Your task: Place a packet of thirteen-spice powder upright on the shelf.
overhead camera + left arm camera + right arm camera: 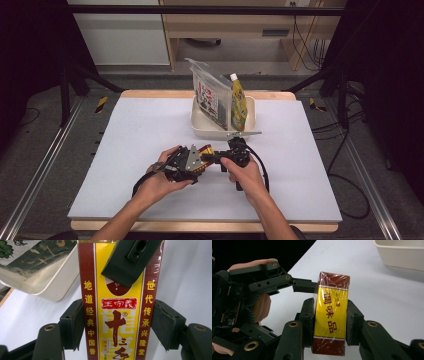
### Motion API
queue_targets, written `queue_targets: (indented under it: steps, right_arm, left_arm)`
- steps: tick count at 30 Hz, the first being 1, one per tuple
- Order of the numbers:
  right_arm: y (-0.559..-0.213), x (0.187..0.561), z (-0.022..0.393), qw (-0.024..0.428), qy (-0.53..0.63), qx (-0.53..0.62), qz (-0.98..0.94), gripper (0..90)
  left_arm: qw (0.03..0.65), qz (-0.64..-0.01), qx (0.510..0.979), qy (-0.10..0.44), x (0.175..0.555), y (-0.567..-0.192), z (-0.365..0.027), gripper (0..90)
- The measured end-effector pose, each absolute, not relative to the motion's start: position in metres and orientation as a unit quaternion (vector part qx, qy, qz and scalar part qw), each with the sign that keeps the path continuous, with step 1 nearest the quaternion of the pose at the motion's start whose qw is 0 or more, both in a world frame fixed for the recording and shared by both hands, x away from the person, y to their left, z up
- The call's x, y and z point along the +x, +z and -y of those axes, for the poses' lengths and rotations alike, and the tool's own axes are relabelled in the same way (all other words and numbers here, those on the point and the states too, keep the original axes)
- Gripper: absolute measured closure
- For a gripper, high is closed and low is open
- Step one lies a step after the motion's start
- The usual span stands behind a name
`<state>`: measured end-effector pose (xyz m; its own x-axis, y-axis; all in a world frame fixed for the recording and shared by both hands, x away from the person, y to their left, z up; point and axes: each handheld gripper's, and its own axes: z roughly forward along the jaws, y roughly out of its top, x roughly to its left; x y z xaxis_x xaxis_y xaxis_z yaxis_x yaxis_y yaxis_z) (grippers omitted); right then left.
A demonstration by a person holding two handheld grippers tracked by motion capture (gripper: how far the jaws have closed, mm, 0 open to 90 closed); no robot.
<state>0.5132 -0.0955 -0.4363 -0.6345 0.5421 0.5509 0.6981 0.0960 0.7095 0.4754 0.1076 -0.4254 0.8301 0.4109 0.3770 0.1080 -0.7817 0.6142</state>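
Near the middle of the white table [125,150], in front of the cream tub [200,131], a red and yellow seasoning box [205,150] is held off the surface between the two grippers. In the left gripper view the box [117,315] is clamped across its width by the left gripper [120,325], both pads pressed flat against the red side bands, so the printed face is kept turned toward that camera. In the right gripper view the narrow side of the box [331,320] is seen between the pads of the right gripper [331,323], which touch it on both sides; this is judged a grasp on the box, taken at right angles to the other one. With two crossed grips the box cannot twist or drop, which suits a handover from one hand to the other. The right gripper [220,159] and the left gripper [197,161] meet tip to tip in the high view. In the tub a clear bag of dark dried leaves [210,97] and a yellow squeeze bottle [238,107] are stood upright against each other, leaving room at the near side, probably for the box.
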Motion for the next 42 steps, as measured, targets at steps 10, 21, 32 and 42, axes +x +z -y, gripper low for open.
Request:
queue_targets:
  steps: [10,21,32,42]
  right_arm:
    - [-0.422,0.509,0.107,0.023,-0.529,-0.432,0.73,68.4]
    - [-0.395,0.498,0.15,-0.089,-0.502,-0.467,0.722,68.2]
    - [-0.366,0.502,0.2,-0.155,-0.462,-0.511,0.708,68.3]
    - [-0.33,0.519,0.219,-0.196,-0.423,-0.522,0.715,68.3]
  left_arm:
    - [0.325,-0.17,0.899,0.241,0.476,-0.423,-0.114,19.1]
    - [0.334,-0.233,0.88,0.244,0.485,-0.42,-0.152,11.9]
    - [0.31,-0.298,0.868,0.247,0.486,-0.428,-0.206,9.7]
    - [0.309,-0.32,0.862,0.243,0.484,-0.435,-0.225,8.5]
